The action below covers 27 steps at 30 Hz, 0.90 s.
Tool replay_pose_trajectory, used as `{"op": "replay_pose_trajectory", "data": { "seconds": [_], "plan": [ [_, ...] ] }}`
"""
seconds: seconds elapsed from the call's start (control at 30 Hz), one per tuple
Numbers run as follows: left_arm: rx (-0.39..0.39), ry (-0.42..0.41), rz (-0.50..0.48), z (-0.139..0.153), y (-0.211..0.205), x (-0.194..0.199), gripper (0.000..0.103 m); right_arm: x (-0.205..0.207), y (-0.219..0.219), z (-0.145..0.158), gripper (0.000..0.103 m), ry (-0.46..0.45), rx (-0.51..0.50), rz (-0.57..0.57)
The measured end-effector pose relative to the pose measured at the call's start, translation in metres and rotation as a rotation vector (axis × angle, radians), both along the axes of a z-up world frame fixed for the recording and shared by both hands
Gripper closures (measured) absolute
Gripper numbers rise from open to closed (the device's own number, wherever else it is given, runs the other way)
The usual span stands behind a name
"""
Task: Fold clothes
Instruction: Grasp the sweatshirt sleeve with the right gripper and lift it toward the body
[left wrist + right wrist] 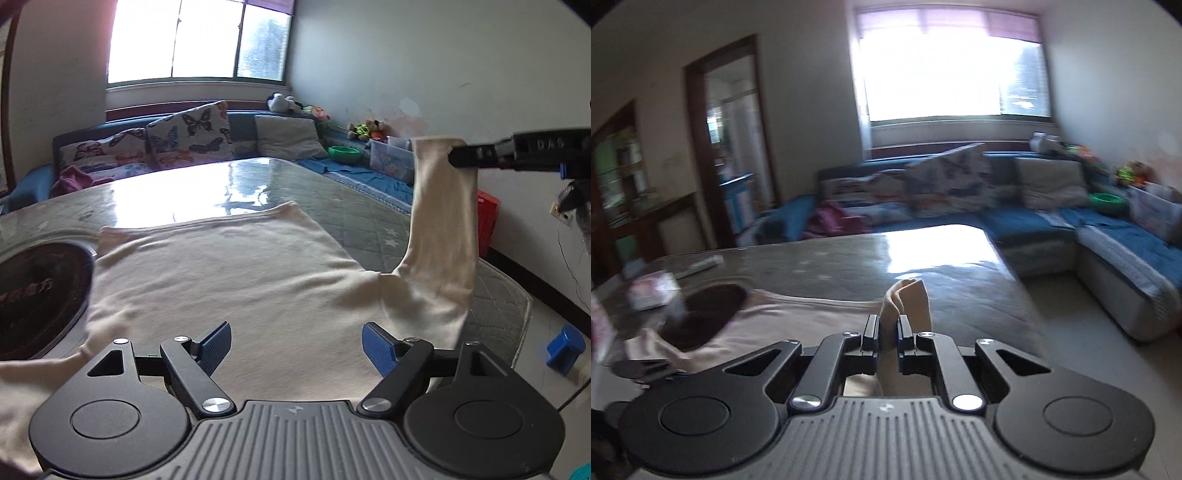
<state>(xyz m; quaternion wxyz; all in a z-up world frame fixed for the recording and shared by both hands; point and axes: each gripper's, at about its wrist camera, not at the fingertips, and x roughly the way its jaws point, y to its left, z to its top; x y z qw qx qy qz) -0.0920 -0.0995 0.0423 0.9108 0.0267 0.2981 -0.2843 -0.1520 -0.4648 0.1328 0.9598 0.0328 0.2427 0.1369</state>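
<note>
- A cream long-sleeved top [229, 280] lies spread flat on the glossy table [207, 184], its body smooth and its far edge straight across the table.
- One sleeve [439, 236] is lifted off the table at the right side and hangs upright, its cuff end held high and its lower part still joined to the shoulder on the table.
- The right gripper [888, 336] has its fingers pressed together on that sleeve's cuff; in the right wrist view the bunched cream cloth sticks up between the two black pads. From the left wrist view the same gripper [458, 157] reaches in level from the right, above the table's edge.
- The left gripper [297, 347] hovers low over the near hem of the top, its blue-padded fingers [378, 349] spread wide and holding nothing.
- A dark round hotplate [33, 295] is set into the table at the left, and the top's edge touches or overlaps its rim.
- Beyond the table stand a blue corner sofa [1027, 221] with butterfly-print cushions [188, 136] and a grey pillow [288, 136], under a bright window [199, 40].
- Soft toys [365, 129], a green bowl [343, 153] and a clear storage box [391, 158] sit along the sofa by the wall; a red crate [487, 221] and a blue stool [565, 349] are on the floor at right.
</note>
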Motion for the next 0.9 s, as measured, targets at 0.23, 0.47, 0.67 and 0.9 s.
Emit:
{"op": "replay_pose_trajectory", "data": {
  "seconds": [0.23,0.47,0.67,0.9],
  "plan": [
    [-0.030,0.017,0.054,-0.007,0.030,-0.006,0.024,0.030,0.098,0.004,0.095,0.035,-0.028,0.300],
    [-0.058,0.027,0.084,-0.012,0.045,-0.010,0.024,0.038,0.179,-0.019,0.095,0.107,-0.086,0.495],
    [-0.064,0.055,0.104,-0.020,0.051,-0.008,0.024,0.038,0.188,-0.029,0.086,0.148,-0.081,0.526],
    [-0.071,0.060,0.114,-0.018,0.057,-0.012,0.024,0.031,0.147,-0.027,0.073,0.139,-0.143,0.444]
  ]
}}
